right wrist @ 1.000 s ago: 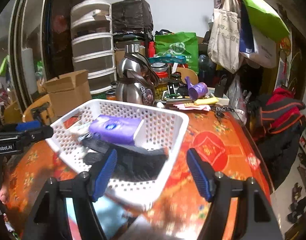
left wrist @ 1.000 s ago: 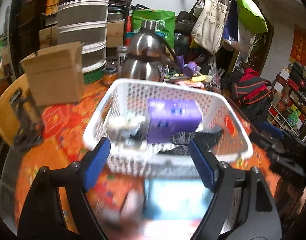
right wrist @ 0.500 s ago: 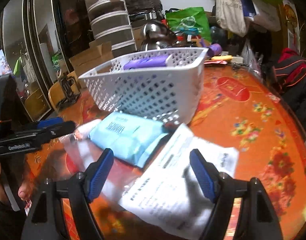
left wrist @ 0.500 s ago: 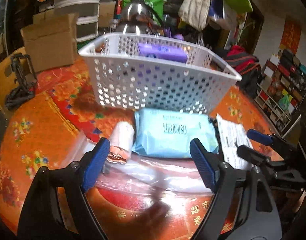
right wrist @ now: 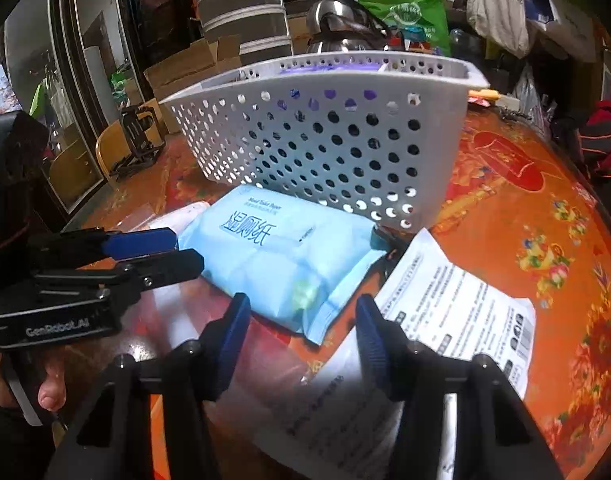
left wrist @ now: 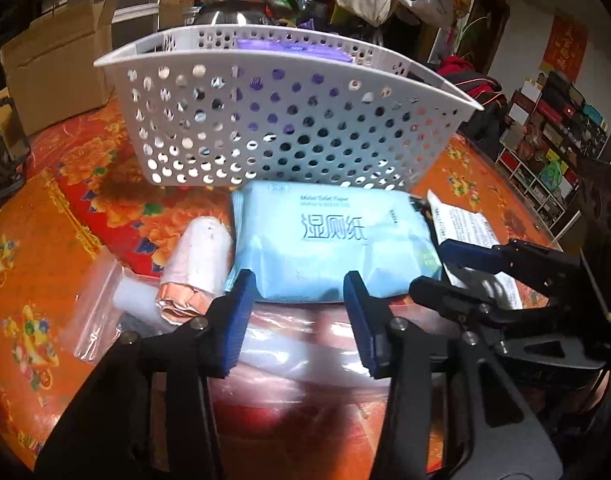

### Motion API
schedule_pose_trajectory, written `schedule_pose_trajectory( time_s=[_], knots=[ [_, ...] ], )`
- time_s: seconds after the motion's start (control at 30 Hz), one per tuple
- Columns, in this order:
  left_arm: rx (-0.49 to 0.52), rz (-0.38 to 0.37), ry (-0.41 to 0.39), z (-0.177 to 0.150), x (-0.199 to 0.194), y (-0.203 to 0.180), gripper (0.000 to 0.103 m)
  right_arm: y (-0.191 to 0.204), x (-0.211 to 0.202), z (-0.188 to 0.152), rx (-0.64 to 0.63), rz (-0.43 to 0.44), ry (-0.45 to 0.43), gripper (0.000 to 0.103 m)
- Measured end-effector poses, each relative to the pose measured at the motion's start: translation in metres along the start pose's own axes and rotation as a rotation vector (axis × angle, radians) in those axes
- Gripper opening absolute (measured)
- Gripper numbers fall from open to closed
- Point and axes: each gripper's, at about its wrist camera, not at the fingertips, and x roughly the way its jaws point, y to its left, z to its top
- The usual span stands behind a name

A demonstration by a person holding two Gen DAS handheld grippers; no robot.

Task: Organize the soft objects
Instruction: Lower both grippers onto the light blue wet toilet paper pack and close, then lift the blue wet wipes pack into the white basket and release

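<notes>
A light blue pack of wet wipes lies on the table just in front of the white perforated basket; it also shows in the right wrist view before the basket. A purple pack lies inside the basket. My left gripper is open, low over the table, its tips at the near edge of the blue pack. My right gripper is open, close to the pack's near corner. A white printed packet lies to the right of the blue pack. A pink roll lies to its left.
A clear zip bag lies at the front left on the orange patterned tablecloth. A cardboard box, a steel kettle, drawers and hanging bags stand behind the basket.
Both grippers have dropped from above the basket to table level and moved close to the blue pack. Their jaws have narrowed but stay open.
</notes>
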Motion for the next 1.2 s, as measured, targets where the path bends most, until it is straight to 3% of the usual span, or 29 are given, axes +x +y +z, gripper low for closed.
schedule_pose_trajectory(
  time_s=[0.33,0.47,0.63,0.83,1.07,1.2],
  knots=[
    [-0.006,0.019,0.028,0.008,0.014,0.016,0.045,-0.005,0.010,0.003,-0.006,-0.006,0.035,0.054],
    [0.002,0.022,0.043,0.014,0.019,0.020,0.058,-0.005,0.014,0.003,-0.005,0.009,0.049,0.054],
    [-0.033,-0.029,0.068,0.019,0.028,0.030,0.059,-0.006,0.019,0.005,0.004,0.026,0.066,0.054],
    [-0.039,-0.092,0.078,0.018,0.031,0.031,0.036,-0.003,0.020,0.006,0.003,0.041,0.069,0.040],
    [-0.025,-0.094,0.052,0.011,0.024,0.022,0.026,-0.005,0.016,0.008,0.014,0.061,0.044,0.025],
    [-0.027,-0.086,0.025,0.004,0.011,0.022,0.025,-0.003,0.007,0.006,0.007,0.073,0.023,0.023]
  ],
)
